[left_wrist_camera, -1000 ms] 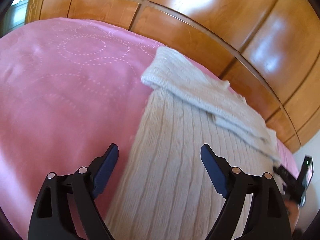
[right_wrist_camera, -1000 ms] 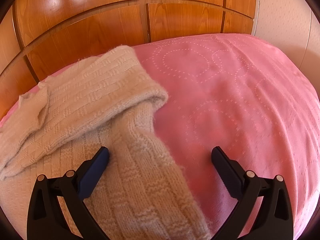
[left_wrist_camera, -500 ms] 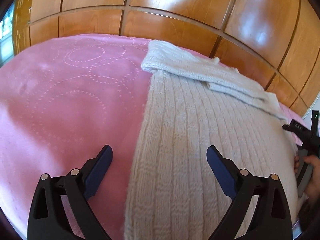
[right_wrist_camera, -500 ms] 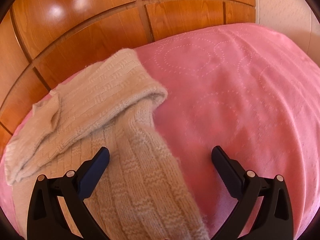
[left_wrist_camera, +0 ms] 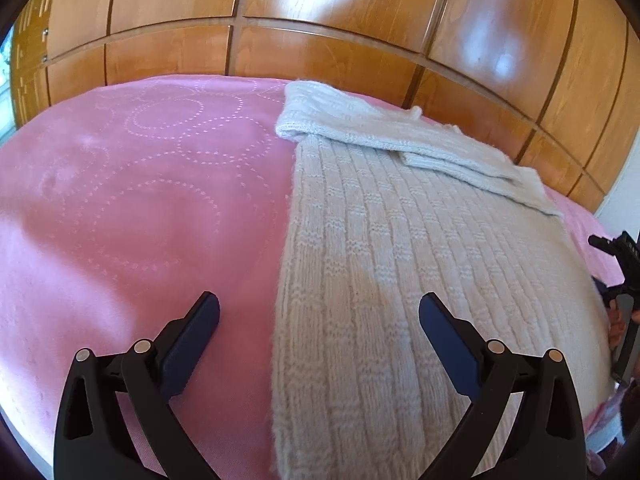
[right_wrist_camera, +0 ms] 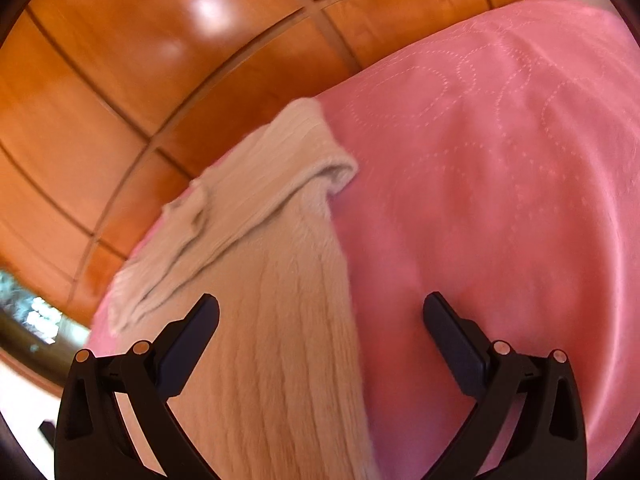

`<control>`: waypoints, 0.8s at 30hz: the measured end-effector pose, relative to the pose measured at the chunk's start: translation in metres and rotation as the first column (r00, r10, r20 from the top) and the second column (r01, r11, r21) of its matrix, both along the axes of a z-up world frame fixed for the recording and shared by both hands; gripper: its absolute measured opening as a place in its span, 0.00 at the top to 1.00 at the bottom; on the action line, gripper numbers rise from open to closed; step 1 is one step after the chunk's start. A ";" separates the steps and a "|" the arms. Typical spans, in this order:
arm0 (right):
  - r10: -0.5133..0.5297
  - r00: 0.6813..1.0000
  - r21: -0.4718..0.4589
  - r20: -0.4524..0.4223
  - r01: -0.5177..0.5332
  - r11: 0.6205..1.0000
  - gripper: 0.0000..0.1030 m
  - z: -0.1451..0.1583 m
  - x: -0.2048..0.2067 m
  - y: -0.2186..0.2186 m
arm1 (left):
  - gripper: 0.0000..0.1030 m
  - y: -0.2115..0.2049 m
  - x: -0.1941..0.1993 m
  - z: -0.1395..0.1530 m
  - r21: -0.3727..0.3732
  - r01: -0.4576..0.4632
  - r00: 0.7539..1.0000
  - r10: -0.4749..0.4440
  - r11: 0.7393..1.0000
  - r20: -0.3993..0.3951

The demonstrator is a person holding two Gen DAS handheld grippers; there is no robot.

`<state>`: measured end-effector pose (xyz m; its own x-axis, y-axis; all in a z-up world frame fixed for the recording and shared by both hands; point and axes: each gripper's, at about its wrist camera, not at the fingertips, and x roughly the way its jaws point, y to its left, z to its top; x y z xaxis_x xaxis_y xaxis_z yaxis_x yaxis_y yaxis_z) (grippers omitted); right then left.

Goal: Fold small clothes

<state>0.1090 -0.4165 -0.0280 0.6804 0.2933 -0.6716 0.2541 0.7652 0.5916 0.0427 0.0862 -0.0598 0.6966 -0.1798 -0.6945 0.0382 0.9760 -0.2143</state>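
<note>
A: The bed (left_wrist_camera: 132, 208) fills both views, spread with a pink cover stitched in dotted rings, smooth with only soft shading across it.

B: And behind it runs a wall of glossy wooden panels (left_wrist_camera: 320, 52), grooves between them and bright patches of light shining off the varnish. At the far left edge of the left view there is a sliver of daylight.

A: The cream knitted sweater (left_wrist_camera: 400, 264) lies flat on the cover, towards the panel side of the bed, its ribbed body running down to the near edge. One sleeve (left_wrist_camera: 384, 132) is folded across the top.

B: The left gripper (left_wrist_camera: 319, 314) hangs above the sweater's left edge, its fingers opening wide, with nothing clamped. One finger sits over pink cover, the other over knit.

A: The right gripper (right_wrist_camera: 321, 314) has its fingers well apart too, empty, straddling the sweater's other edge. That view is blurred.

B: In the left view, the right gripper shows at the far right edge, with part of a hand (left_wrist_camera: 618, 322) on it.
</note>
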 end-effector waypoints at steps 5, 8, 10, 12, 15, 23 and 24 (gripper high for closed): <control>0.068 0.997 0.114 0.047 -0.073 0.991 0.12 0.004 -0.036 -0.006 | 0.27 0.007 -0.009 -0.001 -0.063 0.057 0.998 -0.058 0.996 -0.007; 0.120 0.992 0.142 0.046 -0.125 0.982 0.29 0.003 -0.055 -0.005 | 0.39 0.012 -0.014 -0.001 -0.121 0.104 0.994 -0.106 0.987 -0.005; 0.146 0.988 0.172 0.055 -0.153 0.973 0.34 0.003 -0.067 -0.005 | 0.50 0.013 -0.017 -0.002 -0.156 0.131 0.991 -0.133 0.979 -0.005; 0.175 0.982 0.201 0.072 -0.186 0.962 0.41 0.003 -0.081 -0.002 | 0.51 0.016 -0.021 -0.004 -0.218 0.163 0.986 -0.168 0.962 -0.007; 0.215 0.974 0.231 0.077 -0.227 0.946 0.48 0.002 -0.099 0.006 | 0.51 0.019 -0.026 -0.006 -0.303 0.197 0.978 -0.208 0.932 -0.004; 0.291 0.953 0.294 0.081 -0.301 0.907 0.74 -0.014 -0.116 0.033 | 0.51 -0.004 -0.037 -0.010 -0.394 0.354 0.918 -0.395 0.848 -0.026; 0.300 0.951 0.280 0.075 -0.309 0.909 0.79 -0.017 -0.115 0.036 | 0.51 -0.009 -0.037 -0.009 -0.378 0.359 0.917 -0.397 0.854 -0.027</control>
